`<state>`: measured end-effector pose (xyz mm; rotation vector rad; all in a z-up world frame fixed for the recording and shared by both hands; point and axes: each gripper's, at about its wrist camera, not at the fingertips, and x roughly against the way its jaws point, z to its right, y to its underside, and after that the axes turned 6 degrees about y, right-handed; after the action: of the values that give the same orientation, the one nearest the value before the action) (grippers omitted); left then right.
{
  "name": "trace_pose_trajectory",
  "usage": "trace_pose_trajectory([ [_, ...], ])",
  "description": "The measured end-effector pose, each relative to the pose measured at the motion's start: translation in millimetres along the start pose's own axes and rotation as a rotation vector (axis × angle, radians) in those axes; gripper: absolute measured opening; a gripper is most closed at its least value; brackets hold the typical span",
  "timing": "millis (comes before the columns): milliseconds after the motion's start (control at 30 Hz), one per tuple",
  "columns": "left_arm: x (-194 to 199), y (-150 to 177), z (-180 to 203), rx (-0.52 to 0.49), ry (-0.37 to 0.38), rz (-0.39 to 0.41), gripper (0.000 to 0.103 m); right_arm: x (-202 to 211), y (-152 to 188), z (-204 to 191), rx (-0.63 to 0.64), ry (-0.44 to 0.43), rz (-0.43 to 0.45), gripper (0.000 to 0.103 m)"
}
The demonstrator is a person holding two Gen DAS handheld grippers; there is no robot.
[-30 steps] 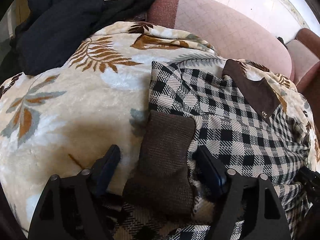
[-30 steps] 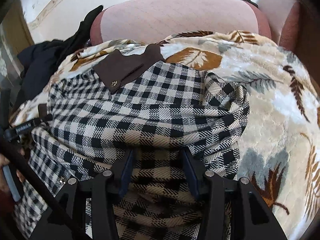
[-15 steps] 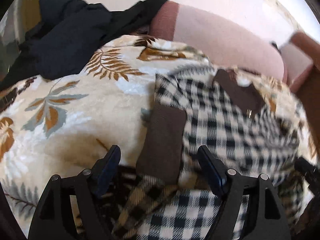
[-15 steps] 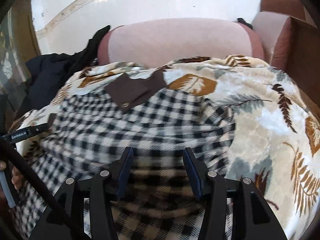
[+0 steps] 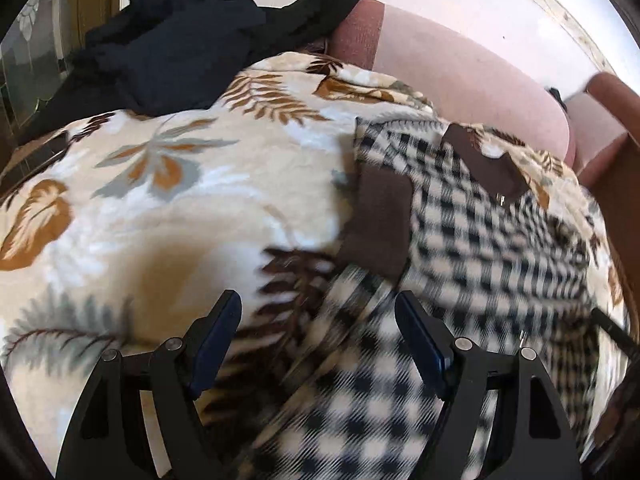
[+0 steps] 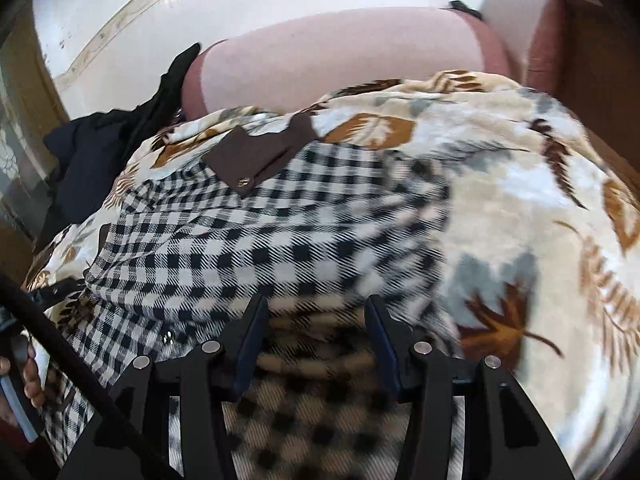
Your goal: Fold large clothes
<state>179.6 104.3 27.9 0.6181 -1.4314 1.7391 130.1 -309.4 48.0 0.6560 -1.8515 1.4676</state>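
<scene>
Checked black-and-cream fabric identifies the garment [image 5: 500,248], which lies spread on a leaf-print blanket [image 5: 160,200] over a pink sofa [image 5: 460,68]. In the left wrist view it fills the 3 to 6 o'clock sector; in the right wrist view it runs from centre to 8 o'clock. Its brown collar flap [image 6: 260,160] points to 12 o'clock, toward the sofa back. A brown cuff [image 5: 380,220] lies on the garment's left edge, folded inward. A dark garment [image 5: 180,40] is heaped at 11 o'clock, apart from the work.

Left gripper [image 5: 318,332]: fingers spread wide, with checked cloth between them but not pinched. Right gripper [image 6: 316,332]: fingers likewise parted, with the lower hem region beneath and between them; no grip is established. Both views are motion-blurred near the fingers.

Step in hand, as judged: the sleeves appear tucked in, and both grippers are positioned at the near hem. The next move calls for closing each gripper on a hem corner, then carrying the hem toward the collar at 12 o'clock, keeping both sides level.
</scene>
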Motion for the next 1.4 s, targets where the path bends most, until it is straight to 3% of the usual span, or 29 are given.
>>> trace_pose_trajectory([
  [200, 20, 36, -30, 0.026, -0.004, -0.037, 0.079, 23, 33, 7, -0.012, -0.018, -0.04, 0.054],
  [400, 32, 69, -33, -0.006, 0.021, -0.059, 0.079, 23, 79, 8, -0.036, -0.039, -0.156, 0.055],
  [533, 43, 88, -24, -0.043, 0.078, -0.071, 0.076, 45, 102, 2, 0.0, -0.037, -0.146, 0.055],
  [600, 49, 99, -18, -0.079, 0.078, -0.075, 0.071, 58, 114, 3, 0.013, -0.038, -0.137, 0.055],
  [700, 58, 110, -12, -0.123, 0.069, -0.079, 0.054, 82, 122, 15, -0.043, -0.079, -0.085, 0.056],
  [800, 68, 113, -20, -0.089, 0.094, -0.071, 0.052, 108, 125, 42, -0.137, -0.055, 0.0, 0.057],
  [933, 74, 114, -36, -0.014, 0.107, -0.052, 0.052, 102, 135, 72, -0.235, -0.001, -0.044, 0.059],
  [1033, 76, 118, -38, 0.001, 0.14, -0.062, 0.055, 88, 149, 77, -0.287, -0.096, -0.12, 0.06],
  [1267, 83, 138, -29, -0.032, 0.207, -0.087, 0.055, 89, 173, 74, -0.356, -0.322, -0.165, 0.06],
  [1333, 88, 143, -32, -0.016, 0.217, -0.084, 0.055, 96, 177, 77, -0.363, -0.285, -0.169, 0.058],
  [1400, 92, 147, -37, 0.004, 0.22, -0.072, 0.055, 124, 180, 70, -0.295, -0.116, -0.079, 0.058],
])
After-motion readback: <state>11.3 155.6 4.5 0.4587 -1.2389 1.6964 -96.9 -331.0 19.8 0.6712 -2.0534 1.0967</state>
